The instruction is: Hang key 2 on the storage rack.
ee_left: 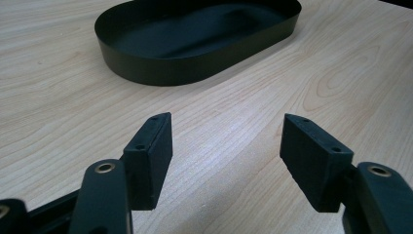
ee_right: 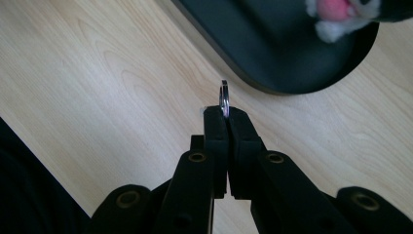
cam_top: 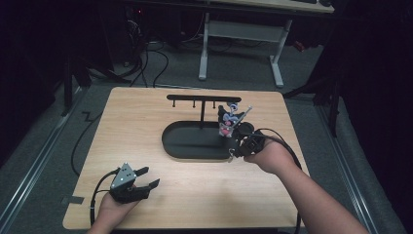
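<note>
The keychain (cam_top: 229, 119) is a small plush charm, dark and white with a pink patch, on a thin metal ring (ee_right: 224, 97). In the high view it hangs above the right end of the black oval tray (cam_top: 173, 146), just beside the right arm of the T-shaped rack (cam_top: 202, 99) that stands in the tray.

The right gripper (cam_top: 234, 153) is clenched on the ring. The right gripper view shows this closely: the ring stands edge-on, pinched between the two pads, with the tray rim behind it and a blurred white-and-pink part of the charm at the top edge. The high view gives the charm whole but not the pinch.

The left gripper (cam_top: 146, 178) rests on the table (cam_top: 146, 112), near the front left. The left gripper view shows its jaws spread wide, nothing between them, facing the tray.
</note>
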Demonstrator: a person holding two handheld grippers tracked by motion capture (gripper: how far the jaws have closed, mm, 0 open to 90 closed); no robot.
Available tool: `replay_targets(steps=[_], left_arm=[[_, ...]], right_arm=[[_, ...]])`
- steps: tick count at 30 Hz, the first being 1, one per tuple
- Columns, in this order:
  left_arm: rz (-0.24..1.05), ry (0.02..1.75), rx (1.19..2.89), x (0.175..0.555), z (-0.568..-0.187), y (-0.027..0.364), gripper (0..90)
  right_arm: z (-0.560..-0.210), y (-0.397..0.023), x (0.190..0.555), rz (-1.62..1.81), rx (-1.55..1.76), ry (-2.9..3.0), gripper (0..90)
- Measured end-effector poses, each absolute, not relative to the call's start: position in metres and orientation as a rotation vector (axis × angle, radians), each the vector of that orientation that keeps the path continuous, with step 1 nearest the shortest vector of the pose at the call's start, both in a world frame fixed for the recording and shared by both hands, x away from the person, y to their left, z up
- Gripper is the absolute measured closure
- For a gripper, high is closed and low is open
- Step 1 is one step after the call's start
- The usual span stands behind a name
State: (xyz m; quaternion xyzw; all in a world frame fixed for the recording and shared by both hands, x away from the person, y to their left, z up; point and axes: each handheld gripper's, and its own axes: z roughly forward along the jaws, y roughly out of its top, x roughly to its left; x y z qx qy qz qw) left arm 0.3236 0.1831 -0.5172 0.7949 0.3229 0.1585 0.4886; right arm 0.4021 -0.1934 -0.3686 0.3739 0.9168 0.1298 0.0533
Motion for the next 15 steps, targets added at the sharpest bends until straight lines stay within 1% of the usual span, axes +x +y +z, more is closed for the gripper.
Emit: replay_targets(steps=[15], left_arm=[[0.396,0.798,1.928,0.317,-0.517,0.188,37.2]], right_arm=[[-0.346,-0.169,0.435,0.412,1.127,2.798,88.9]])
